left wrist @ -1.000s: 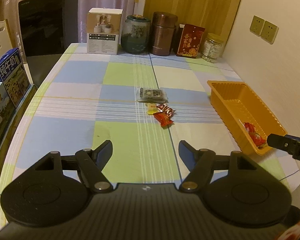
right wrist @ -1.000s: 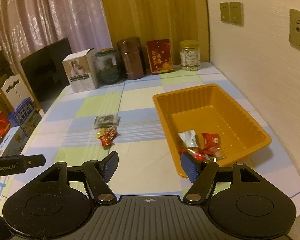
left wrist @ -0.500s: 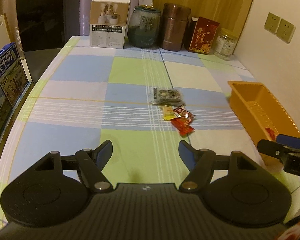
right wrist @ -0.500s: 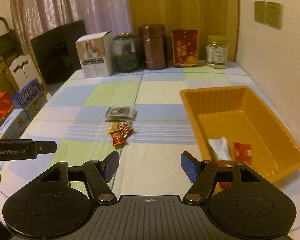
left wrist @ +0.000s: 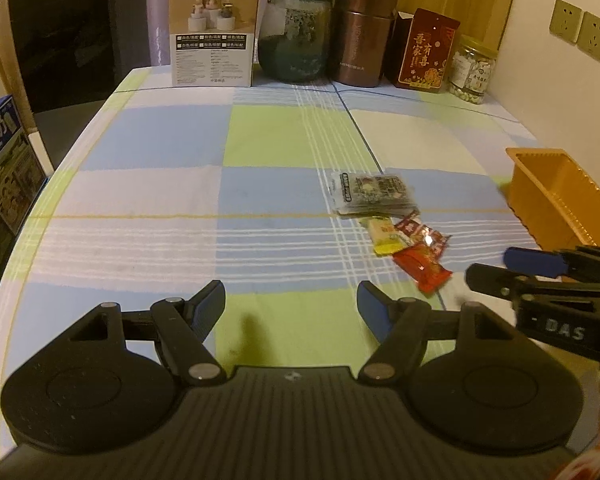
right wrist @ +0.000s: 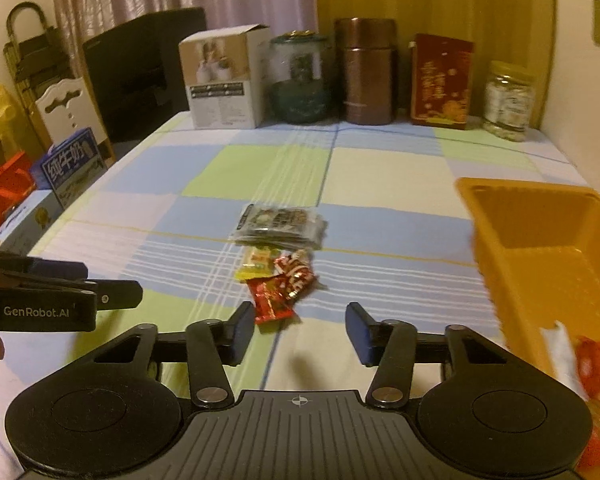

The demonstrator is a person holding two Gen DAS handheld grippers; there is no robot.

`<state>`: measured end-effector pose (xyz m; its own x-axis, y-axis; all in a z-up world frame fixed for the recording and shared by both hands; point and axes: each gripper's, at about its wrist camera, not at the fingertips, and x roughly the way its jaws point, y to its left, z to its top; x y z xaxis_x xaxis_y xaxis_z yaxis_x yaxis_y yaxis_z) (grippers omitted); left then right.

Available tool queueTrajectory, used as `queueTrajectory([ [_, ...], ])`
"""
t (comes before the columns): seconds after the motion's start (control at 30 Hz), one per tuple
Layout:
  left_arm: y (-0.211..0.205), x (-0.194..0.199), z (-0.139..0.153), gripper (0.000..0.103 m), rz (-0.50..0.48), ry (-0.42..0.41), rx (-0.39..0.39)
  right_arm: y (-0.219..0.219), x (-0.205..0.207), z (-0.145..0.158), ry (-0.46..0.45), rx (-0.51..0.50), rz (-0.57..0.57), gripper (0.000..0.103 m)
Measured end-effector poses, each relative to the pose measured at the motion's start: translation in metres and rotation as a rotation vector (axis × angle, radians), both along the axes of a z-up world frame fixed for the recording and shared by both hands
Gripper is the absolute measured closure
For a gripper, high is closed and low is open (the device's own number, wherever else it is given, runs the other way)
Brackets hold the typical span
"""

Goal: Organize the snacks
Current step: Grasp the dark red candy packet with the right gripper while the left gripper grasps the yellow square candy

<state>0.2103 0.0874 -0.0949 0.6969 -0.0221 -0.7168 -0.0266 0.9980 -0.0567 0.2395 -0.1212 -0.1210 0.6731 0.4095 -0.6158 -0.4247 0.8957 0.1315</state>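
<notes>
Left gripper: jaws stood wide apart with nothing between them, above the checked cloth near the front edge of the counter.
Right gripper: jaws also stood wide apart and held nothing; its left fingertip lay just beside the red packet in the right wrist view, though whether it touched could not be told.
Loose snacks: a small cluster lay near the middle of the counter, well short of the row of containers at the back.
Dark flat packet: lay at the far end of the cluster, flat on a blue square.
Yellow packet: lay just in front of the dark one.
Red-and-white packet: lay beside the yellow one, touching it.
Red packet: lay nearest the grippers, tilted across the cloth's dark line.
Orange tray: stood on the right side of the counter, apart from the cluster.
Tray contents: a white wrapper and red wrappers lay in its near end, blurred, so their count was probably more than two.
Back row: white box, glass jar, brown canister, red pouch, clear jar.
</notes>
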Motion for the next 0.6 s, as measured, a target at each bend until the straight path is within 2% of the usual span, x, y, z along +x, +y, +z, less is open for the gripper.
queueTrajectory([
  [0.1,0.003,0.008,-0.007,0.033,-0.007,-0.013,0.005,0.010,0.011,-0.010,-0.002,-0.008,0.026,0.065],
  [0.37,0.009,0.024,-0.022,0.034,0.006,-0.020,-0.030,0.039,0.029,-0.029,-0.017,-0.055,0.091,0.069],
  [0.6,0.009,0.027,-0.029,0.034,-0.016,-0.007,-0.060,0.042,0.033,-0.037,-0.027,-0.079,0.087,0.080],
])
